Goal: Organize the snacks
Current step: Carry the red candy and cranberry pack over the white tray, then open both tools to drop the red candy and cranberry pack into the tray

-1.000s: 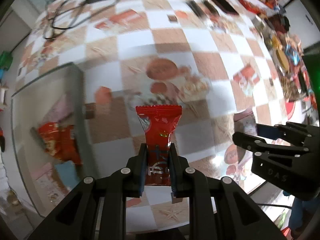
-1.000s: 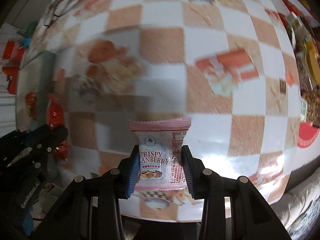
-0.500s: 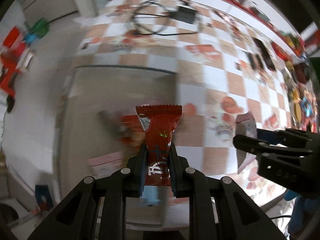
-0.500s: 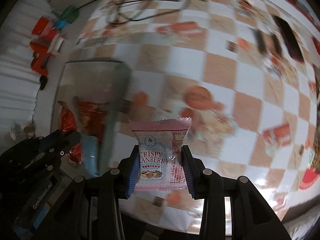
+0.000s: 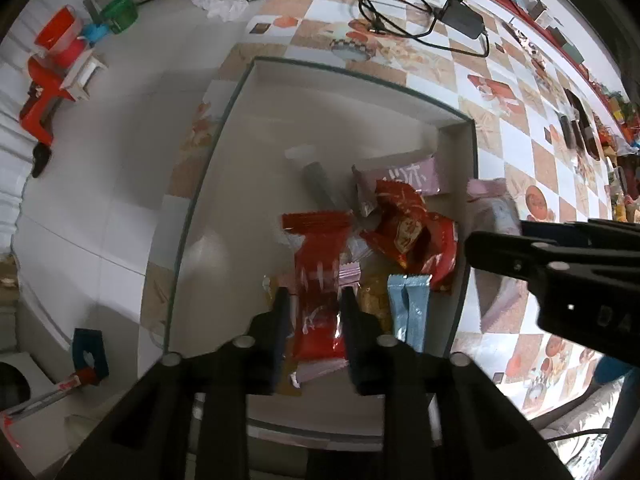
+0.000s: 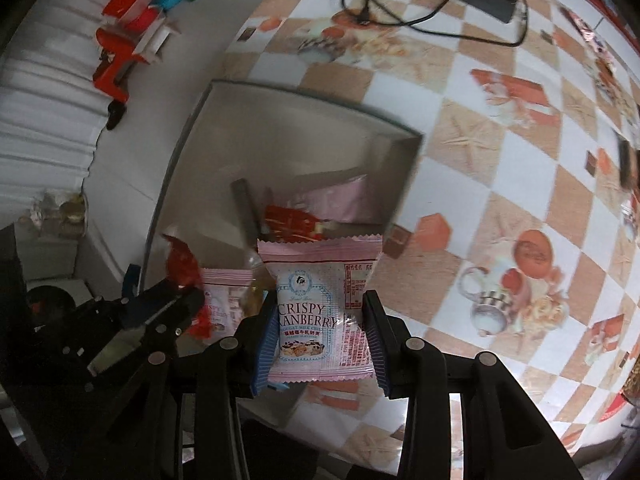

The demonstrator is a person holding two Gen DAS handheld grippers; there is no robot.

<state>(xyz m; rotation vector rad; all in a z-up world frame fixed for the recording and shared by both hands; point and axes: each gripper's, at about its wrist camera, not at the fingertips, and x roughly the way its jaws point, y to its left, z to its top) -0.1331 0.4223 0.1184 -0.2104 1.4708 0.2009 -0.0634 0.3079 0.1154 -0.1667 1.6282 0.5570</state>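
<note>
Both grippers have travelled from above the checkered tablecloth to the clear rectangular bin at the table's left edge, which a second ago sat only at the left margin of each view. Now the left gripper (image 5: pixel 312 312) points straight down over the clear plastic bin (image 5: pixel 240 88), and its jaws have just been opening: the red foil snack packet (image 5: pixel 320 280) it was clamping a moment ago shows between the black fingers with a gap on either side, so it is released, above the heap of snacks in the bin. Just right of it lie a light blue twin-stick wrapper (image 5: pixel 410 304), a crumpled red wrapper with a yellow picture (image 5: pixel 408 232) and, farther off, a pale pink bar wrapper (image 5: pixel 404 178) beside a grey stick (image 5: pixel 318 180).

To the right, the right gripper (image 6: pixel 320 332) stays clenched on a pink and white "Crispy Cranberry" packet (image 6: pixel 320 300), its blue-edged pads pressing both sides of the upright packet. It hangs over the bin's right wall, above the orange-and-white checkered tablecloth (image 6: pixel 480 152).

On the far side of the cloth lies a black power adapter with its looped cable (image 5: pixel 460 20). On the white tiled floor (image 5: pixel 120 120) to the left stand red plastic items (image 5: pixel 48 80) and a green container (image 5: pixel 120 8).
</note>
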